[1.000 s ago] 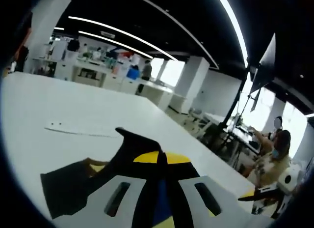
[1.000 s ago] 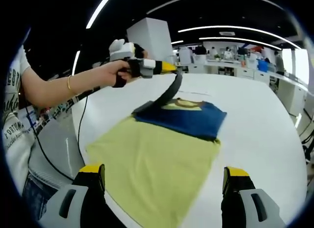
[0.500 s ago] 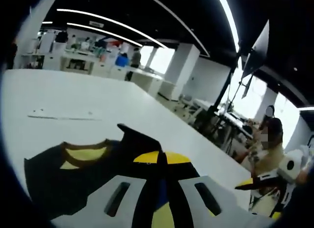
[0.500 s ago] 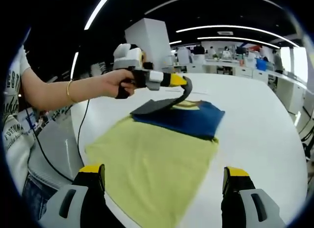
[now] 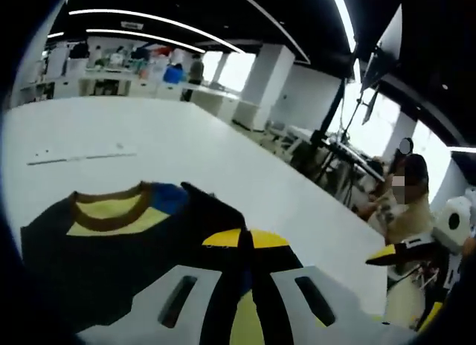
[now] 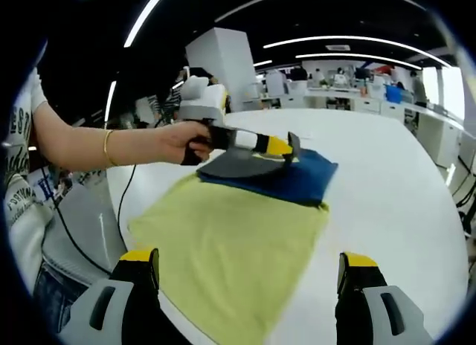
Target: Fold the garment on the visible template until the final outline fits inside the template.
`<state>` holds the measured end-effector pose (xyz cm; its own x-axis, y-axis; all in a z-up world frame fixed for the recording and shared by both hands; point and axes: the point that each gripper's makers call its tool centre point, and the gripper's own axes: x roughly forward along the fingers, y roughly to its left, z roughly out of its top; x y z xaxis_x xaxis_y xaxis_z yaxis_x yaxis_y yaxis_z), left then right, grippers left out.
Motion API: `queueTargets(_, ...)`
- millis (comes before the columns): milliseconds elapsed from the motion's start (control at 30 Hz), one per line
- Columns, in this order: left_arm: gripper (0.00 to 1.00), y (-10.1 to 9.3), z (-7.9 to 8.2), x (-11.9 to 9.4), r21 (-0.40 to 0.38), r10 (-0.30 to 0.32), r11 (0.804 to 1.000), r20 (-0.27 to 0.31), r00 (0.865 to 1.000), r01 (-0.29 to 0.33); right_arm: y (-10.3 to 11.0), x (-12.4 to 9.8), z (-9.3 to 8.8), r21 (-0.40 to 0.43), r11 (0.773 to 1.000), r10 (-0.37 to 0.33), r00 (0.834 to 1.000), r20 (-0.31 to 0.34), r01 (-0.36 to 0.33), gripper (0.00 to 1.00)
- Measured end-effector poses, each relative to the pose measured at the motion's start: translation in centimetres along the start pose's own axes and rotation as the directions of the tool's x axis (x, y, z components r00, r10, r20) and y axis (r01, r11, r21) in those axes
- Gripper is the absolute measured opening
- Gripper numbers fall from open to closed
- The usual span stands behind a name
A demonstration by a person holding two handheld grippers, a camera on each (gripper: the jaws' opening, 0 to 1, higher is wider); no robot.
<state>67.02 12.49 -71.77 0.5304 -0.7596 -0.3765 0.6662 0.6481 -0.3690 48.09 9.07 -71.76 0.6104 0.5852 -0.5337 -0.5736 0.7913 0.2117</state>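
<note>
1. A wide white table [image 6: 401,181] stands in an open-plan office with strip lights overhead; another person [image 5: 401,204] sits off to the side.
2. The garment [image 6: 238,233] lies flat on the table: a yellow body nearest me, a folded blue part [image 6: 297,178] at the far end.
3. My left gripper [image 6: 286,146] is clamped on the dark sleeve [image 6: 238,165], holding it over the blue part.
4. In the left gripper view the yellow collar [image 5: 111,211] lies ahead of the closed jaws.
5. My right gripper [image 6: 249,285] hovers at the near hem, jaws spread wide, holding nothing.
</note>
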Motion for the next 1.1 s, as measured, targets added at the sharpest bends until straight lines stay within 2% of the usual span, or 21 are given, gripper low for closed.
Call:
queueTargets(100, 0.00, -0.3, -1.1, 0.6, 0.008, 0.000, 1.000, -0.035, 0.999, 0.000, 0.0, 0.2, -0.1, -0.001, 1.000, 0.002, 1.000, -0.005, -0.002, 0.99)
queueTargets(333, 0.00, -1.1, -2.7, 1.8, 0.021, -0.022, 1.000, -0.080, 0.997, 0.023, -0.1, 0.3, 0.2, -0.002, 1.000, 0.002, 1.000, 0.003, -0.002, 0.99)
queueTargets(467, 0.00, -1.7, -3.1, 1.5, 0.062, -0.038, 0.997, -0.104, 0.994, 0.045, -0.1, 0.2, 0.3, -0.001, 1.000, 0.002, 1.000, 0.007, -0.002, 0.99)
queueTargets(767, 0.31, -2.3, -1.2, -0.3, 0.138, -0.068, 0.988, -0.049, 0.996, 0.074, 0.4, 0.0, 0.3, -0.017, 0.999, 0.027, 1.000, 0.003, -0.027, 0.99)
queueTargets(833, 0.39, -2.2, -0.6, -1.2, 0.119, -0.069, 0.990, -0.018, 0.997, 0.071, 0.7, 0.0, 0.5, -0.024, 0.999, 0.041, 0.999, 0.003, -0.041, 0.99)
queueTargets(933, 0.51, -1.9, -0.4, -2.4, 0.117, -0.061, 0.991, 0.002, 0.998, 0.060, 0.8, 0.0, 0.5, -0.046, 0.997, 0.058, 0.998, -0.009, -0.059, 0.99)
queueTargets(1100, 0.63, -1.6, -0.3, -4.3, 0.148, -0.054, 0.988, 0.016, 0.998, 0.052, 1.3, 0.1, 0.6, -0.079, 0.993, 0.082, 0.996, -0.029, -0.084, 0.99)
